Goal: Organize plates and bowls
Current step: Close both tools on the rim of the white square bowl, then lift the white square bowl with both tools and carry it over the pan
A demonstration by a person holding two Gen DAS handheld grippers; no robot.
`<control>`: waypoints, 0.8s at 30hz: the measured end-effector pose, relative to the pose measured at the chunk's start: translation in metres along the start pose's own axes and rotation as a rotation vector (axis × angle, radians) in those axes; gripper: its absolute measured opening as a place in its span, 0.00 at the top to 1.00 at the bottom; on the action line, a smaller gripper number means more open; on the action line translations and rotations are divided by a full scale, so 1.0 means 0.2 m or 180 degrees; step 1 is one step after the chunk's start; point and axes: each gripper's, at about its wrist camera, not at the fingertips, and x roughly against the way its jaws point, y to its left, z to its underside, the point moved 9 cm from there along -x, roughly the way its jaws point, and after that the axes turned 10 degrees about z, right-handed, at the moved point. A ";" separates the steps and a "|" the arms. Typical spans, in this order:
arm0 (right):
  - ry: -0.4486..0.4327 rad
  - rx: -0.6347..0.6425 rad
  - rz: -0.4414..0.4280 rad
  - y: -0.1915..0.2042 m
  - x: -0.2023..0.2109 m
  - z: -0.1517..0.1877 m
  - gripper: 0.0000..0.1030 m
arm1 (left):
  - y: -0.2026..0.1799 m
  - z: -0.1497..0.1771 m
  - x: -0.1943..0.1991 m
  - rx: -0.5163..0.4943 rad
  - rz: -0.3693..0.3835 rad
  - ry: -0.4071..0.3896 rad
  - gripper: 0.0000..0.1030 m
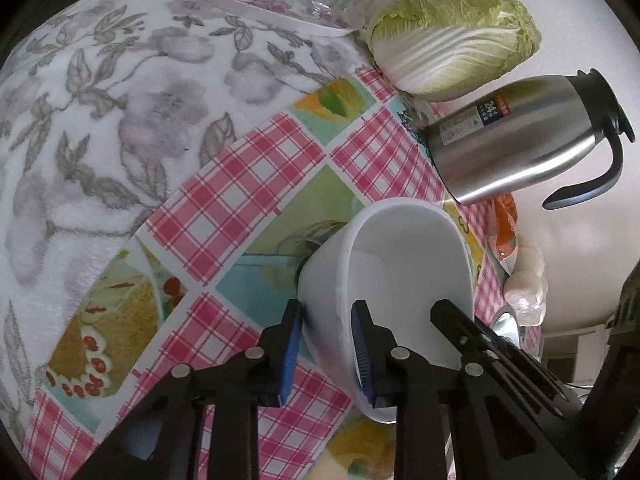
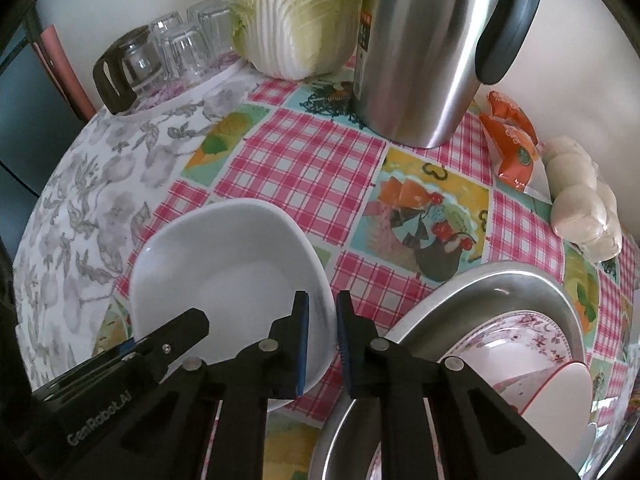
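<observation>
I hold a pair of tongs in each hand, and both grip the same white bowl [image 1: 404, 276] from opposite sides of its rim.

My left gripper [image 1: 326, 344] has closed to a narrow gap on the bowl's wall: one blue pad lies against the outside and the other sits inside the bowl. My right gripper [image 2: 322, 336] is almost fully closed, its two blue pads pinching the thin rim on the opposite side, one pad inside and one outside. The bowl sits over the checked pink tablecloth [image 1: 248, 184], tilted in the left view; whether its base touches the cloth I cannot tell.

The left view shows the right gripper's black finger reaching into the bowl from the right, and a wide stretch of grey floral towel [image 1: 100, 112] covering the far side of the table.

The right view alone shows a metal basin [image 2: 500, 292] just beside the bowl, holding a floral-patterned plate [image 2: 532, 340] and a red-rimmed white dish [image 2: 560, 392] leaning inside it. It also shows upturned drinking glasses [image 2: 188, 44] with a glass jug [image 2: 128, 68] on a tray.

Both views show a napa cabbage [image 1: 452, 36], a steel thermos jug [image 1: 532, 136], an orange packet [image 2: 512, 140] and pale buns in a wrapper [image 2: 584, 204] along the table's far edge by the wall.
</observation>
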 end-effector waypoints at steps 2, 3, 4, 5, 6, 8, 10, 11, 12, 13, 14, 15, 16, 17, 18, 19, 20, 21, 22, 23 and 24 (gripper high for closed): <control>0.0001 -0.0023 -0.0011 0.00 -0.01 0.00 0.87 | 0.01 0.00 -0.01 0.0021 0.0006 -0.0002 0.73; 0.0000 -0.0014 0.0004 0.01 -0.01 0.00 0.87 | 0.01 0.00 -0.01 0.0034 0.0014 -0.0003 0.73; -0.0001 0.0003 0.0020 0.01 -0.01 0.00 0.87 | 0.01 0.00 -0.01 0.0036 0.0016 -0.0006 0.73; -0.0002 0.0025 0.0030 0.01 -0.01 0.00 0.87 | 0.01 0.00 -0.01 0.0023 0.0009 -0.0007 0.74; -0.0005 0.0031 0.0026 0.01 -0.01 0.00 0.87 | 0.01 0.00 -0.01 0.0017 0.0002 -0.0009 0.74; -0.0023 0.0018 -0.0002 0.01 0.00 0.00 0.88 | 0.01 0.00 0.00 0.0019 -0.0013 -0.0017 0.76; -0.0042 0.0002 -0.0036 0.01 0.02 0.00 0.89 | 0.02 0.01 0.00 0.0005 -0.0030 -0.0013 0.77; -0.0049 0.0004 -0.0042 0.02 0.02 0.00 0.89 | 0.02 0.01 0.01 -0.0011 -0.0051 -0.0002 0.78; -0.0059 0.0009 -0.0053 0.02 0.03 0.01 0.89 | 0.02 0.01 0.01 -0.0031 -0.0077 0.0009 0.78; -0.0068 0.0014 -0.0064 0.03 0.04 0.01 0.89 | 0.02 0.01 0.02 -0.0043 -0.0093 0.0007 0.79; -0.0077 0.0020 -0.0078 0.04 0.05 0.01 0.89 | 0.02 0.01 0.03 -0.0062 -0.0110 -0.0004 0.78; -0.0083 0.0022 -0.0088 0.04 0.05 0.02 0.89 | 0.02 0.00 0.04 -0.0077 -0.0120 -0.0012 0.78; -0.0091 0.0015 -0.0112 0.04 0.07 0.02 0.89 | 0.02 0.00 0.05 -0.0084 -0.0122 -0.0019 0.78; -0.0098 0.0002 -0.0131 0.04 0.08 0.02 0.89 | 0.01 0.00 0.06 -0.0094 -0.0117 -0.0026 0.78; -0.0106 -0.0012 -0.0152 0.04 0.09 0.02 0.89 | 0.00 0.00 0.07 -0.0106 -0.0113 -0.0033 0.78; -0.0127 -0.0021 -0.0181 0.04 0.11 0.02 0.89 | -0.01 0.00 0.09 -0.0133 -0.0112 -0.0048 0.78; -0.0144 -0.0023 -0.0197 0.04 0.13 0.02 0.89 | -0.02 0.00 0.10 -0.0155 -0.0111 -0.0062 0.78; -0.0169 -0.0026 -0.0217 0.04 0.15 0.03 0.89 | -0.03 -0.01 0.12 -0.0185 -0.0107 -0.0085 0.78; -0.0186 -0.0029 -0.0232 0.04 0.17 0.03 0.89 | -0.04 -0.01 0.14 -0.0212 -0.0107 -0.0103 0.78; -0.0207 -0.0044 -0.0253 0.03 0.19 0.03 0.89 | -0.06 -0.01 0.15 -0.0243 -0.0114 -0.0120 0.78; -0.0224 -0.0057 -0.0273 0.03 0.21 0.03 0.89 | -0.07 -0.01 0.17 -0.0286 -0.0128 -0.0145 0.78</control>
